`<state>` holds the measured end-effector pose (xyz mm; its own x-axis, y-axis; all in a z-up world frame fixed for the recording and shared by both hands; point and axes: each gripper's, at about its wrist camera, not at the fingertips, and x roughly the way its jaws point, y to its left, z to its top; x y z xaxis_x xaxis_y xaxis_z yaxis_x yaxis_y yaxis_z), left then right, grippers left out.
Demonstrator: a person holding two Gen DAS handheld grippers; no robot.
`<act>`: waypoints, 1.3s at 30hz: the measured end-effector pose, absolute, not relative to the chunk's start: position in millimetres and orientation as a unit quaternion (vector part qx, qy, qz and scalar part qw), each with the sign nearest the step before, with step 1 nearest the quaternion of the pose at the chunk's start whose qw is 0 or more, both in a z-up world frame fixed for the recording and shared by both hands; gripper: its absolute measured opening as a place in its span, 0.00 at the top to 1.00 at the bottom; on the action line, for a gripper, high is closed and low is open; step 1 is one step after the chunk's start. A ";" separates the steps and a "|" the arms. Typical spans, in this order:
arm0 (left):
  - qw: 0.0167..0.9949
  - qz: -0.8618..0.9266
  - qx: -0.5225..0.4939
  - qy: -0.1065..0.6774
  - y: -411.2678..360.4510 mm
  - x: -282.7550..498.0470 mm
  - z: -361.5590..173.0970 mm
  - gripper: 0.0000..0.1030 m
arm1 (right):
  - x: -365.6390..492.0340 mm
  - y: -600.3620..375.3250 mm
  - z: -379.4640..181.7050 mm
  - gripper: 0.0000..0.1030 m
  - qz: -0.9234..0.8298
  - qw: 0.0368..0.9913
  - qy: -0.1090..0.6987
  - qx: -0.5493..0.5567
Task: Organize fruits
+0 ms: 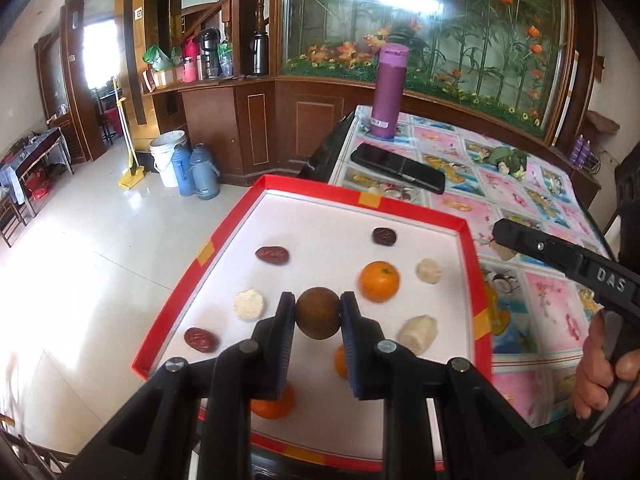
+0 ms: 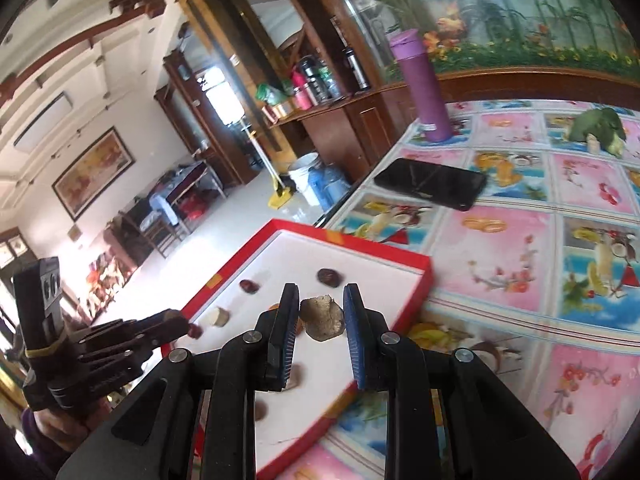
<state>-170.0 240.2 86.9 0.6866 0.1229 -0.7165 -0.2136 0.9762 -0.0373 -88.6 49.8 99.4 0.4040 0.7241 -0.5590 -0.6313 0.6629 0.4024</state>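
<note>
The brown round fruit (image 1: pixel 318 312) sits clamped between the left gripper (image 1: pixel 318 314) pads, lifted above the red tray (image 1: pixel 472 264), apparently for regrouping. Oranges lie just beyond and beneath. The right gripper (image 2: pixel 322 316) pinches a pale chunk (image 2: pixel 322 317).

A tray (image 1: pixel 472 264) sits at the tabletop's (image 1: pixel 552 216) left edge, holding scattered fruits. Behind it lies a phone (image 1: pixel 398 168), with a bottle (image 1: pixel 389 92) farther back.

Red-rimmed white tray (image 1: pixel 472 264), purple flask (image 1: pixel 389 92)
</note>
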 end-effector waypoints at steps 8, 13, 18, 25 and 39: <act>0.905 0.088 -0.062 0.412 252.1 -149.7 68.4 0.76 | -96.9 97.6 67.9 0.79 0.390 0.820 0.419 -0.003; 0.902 0.085 -0.051 0.420 251.7 -145.7 63.3 0.76 | -95.7 100.3 60.5 0.79 0.381 0.823 0.421 -0.013; 0.897 0.086 -0.039 0.432 249.1 -141.0 57.2 0.76 | -91.9 102.1 53.1 0.79 0.373 0.823 0.428 -0.018; 0.885 0.094 -0.038 0.455 250.7 -136.4 43.4 0.76 | -92.6 110.5 45.1 0.78 0.360 0.823 0.438 -0.036; 0.900 0.187 0.009 0.394 241.6 -168.4 67.0 0.22 | -111.8 80.7 68.0 0.66 0.364 0.846 0.389 -0.005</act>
